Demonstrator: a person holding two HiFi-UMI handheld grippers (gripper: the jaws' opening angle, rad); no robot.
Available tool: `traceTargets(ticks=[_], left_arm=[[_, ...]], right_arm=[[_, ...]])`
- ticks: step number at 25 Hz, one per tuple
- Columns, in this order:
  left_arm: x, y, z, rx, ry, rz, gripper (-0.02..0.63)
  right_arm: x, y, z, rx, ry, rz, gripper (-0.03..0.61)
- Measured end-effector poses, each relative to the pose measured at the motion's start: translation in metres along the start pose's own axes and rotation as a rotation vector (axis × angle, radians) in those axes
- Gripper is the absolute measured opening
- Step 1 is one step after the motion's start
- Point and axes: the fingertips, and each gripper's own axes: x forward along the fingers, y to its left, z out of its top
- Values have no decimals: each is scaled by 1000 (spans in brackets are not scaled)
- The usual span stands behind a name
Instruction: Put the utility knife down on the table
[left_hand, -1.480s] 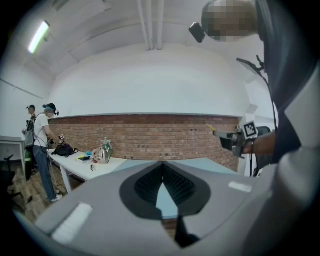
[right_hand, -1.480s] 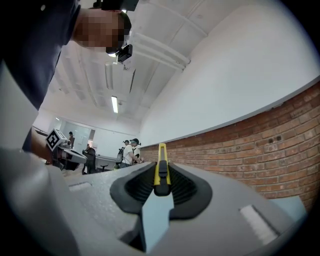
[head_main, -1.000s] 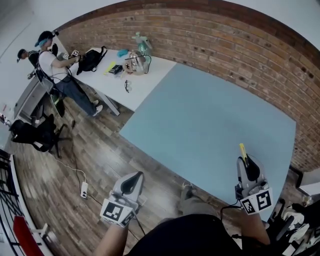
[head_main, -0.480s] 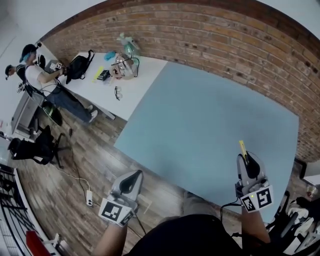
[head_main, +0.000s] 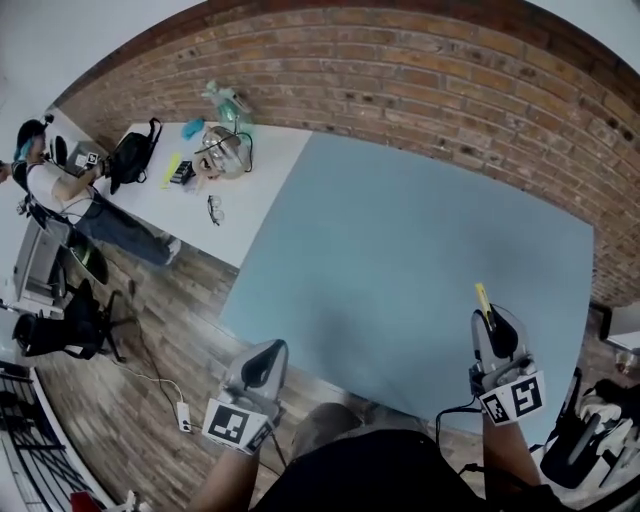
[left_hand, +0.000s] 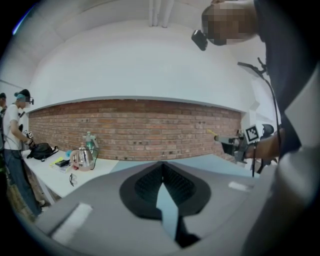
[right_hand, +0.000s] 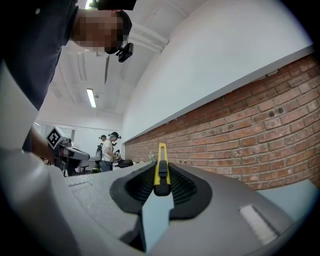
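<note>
Blue table (head_main: 400, 230) | 1 utility knife (right_hand: 161, 156) clamped in right tongs (head_main: 491, 322) | left tongs (left_hand: 161, 166) closed, empty

We point both forward: the left gripper (head_main: 266, 353) has its jaws together and empty; well to its right, the right gripper (head_main: 497, 333) clamps the utility knife (head_main: 484, 298).

This looks like a shared workroom or lab in a loft office: a bare brick wall (head_main: 420, 80) runs behind a big blue counter (head_main: 400, 250) and a white counter (head_main: 262, 175) strewn with a backpack (head_main: 130, 160), a kettle (head_main: 220, 152) and a spray bottle (head_main: 228, 100). Another person (head_main: 50, 190) stands at its far end. An office chair (head_main: 60, 325) and a power strip (head_main: 184, 415) sit on the plank floor (head_main: 130, 350), and a strip light (right_hand: 91, 98) hangs overhead.
</note>
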Motion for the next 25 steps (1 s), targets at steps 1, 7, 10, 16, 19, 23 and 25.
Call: traceTargets(ticks=[1, 7, 10, 16, 19, 23, 25], left_arm=[[5, 3, 3, 6, -7, -14, 5], [26, 30, 17, 11, -46, -130, 5], [36, 56, 16, -12, -62, -189, 5], [59, 87, 30, 28, -113, -314, 5], [76, 86, 33, 35, -126, -399, 5], [91, 87, 34, 46, -107, -473, 5], [107, 89, 35, 41, -106, -501, 5]], right_arm=[[2, -2, 0, 3, 3, -14, 74], [16, 14, 7, -21, 1, -92, 74], [21, 16, 9, 17, -28, -204, 74], [22, 36, 15, 114, -66, -335, 74], [15, 38, 21, 134, -85, -421, 74], [17, 52, 29, 118, -72, -469, 74], [23, 54, 38, 94, -68, -472, 74]])
